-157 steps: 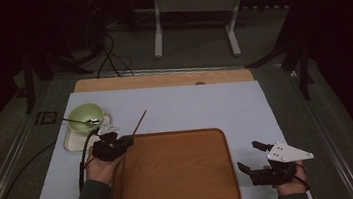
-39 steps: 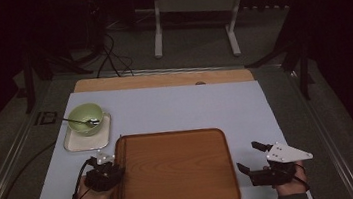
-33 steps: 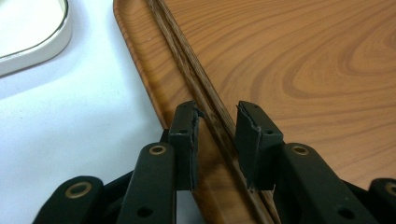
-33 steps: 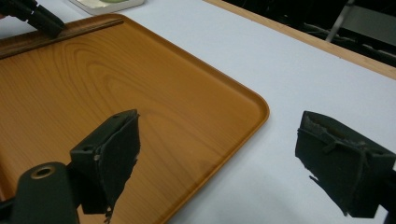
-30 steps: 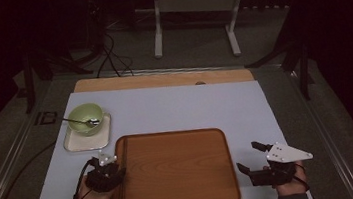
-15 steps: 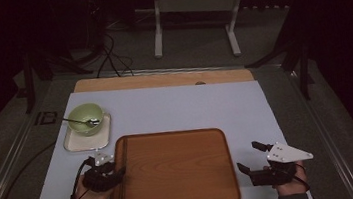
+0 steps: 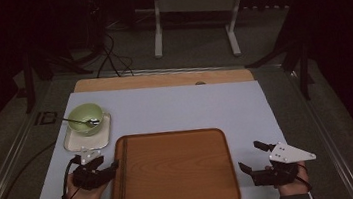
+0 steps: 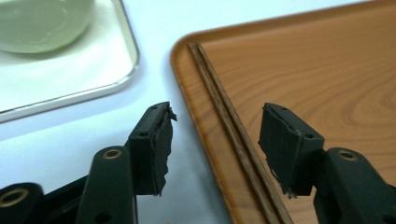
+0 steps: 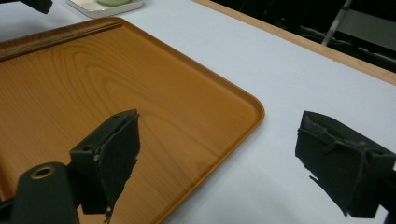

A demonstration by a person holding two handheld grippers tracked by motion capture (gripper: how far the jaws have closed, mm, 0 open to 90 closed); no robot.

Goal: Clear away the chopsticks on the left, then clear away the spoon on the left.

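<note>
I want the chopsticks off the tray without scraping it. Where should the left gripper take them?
Probably mid-length, coming from above. The chopsticks lie flat, side by side, along the wooden tray just inside its left rim, so the left gripper, jaws open, should straddle the pair crosswise, one jaw outside the rim.

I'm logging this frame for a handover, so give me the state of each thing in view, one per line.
Left gripper: open, empty, jaws straddling the tray's left rim.
Right gripper: open, empty, at the tray's right edge.
Chopsticks: lying side by side inside the tray's left rim.
Wooden tray: flat on the mat, holding the chopsticks.
Green bowl: upright on the white plate.
Spoon: resting in the bowl.
White plate: flat on the mat.
</note>
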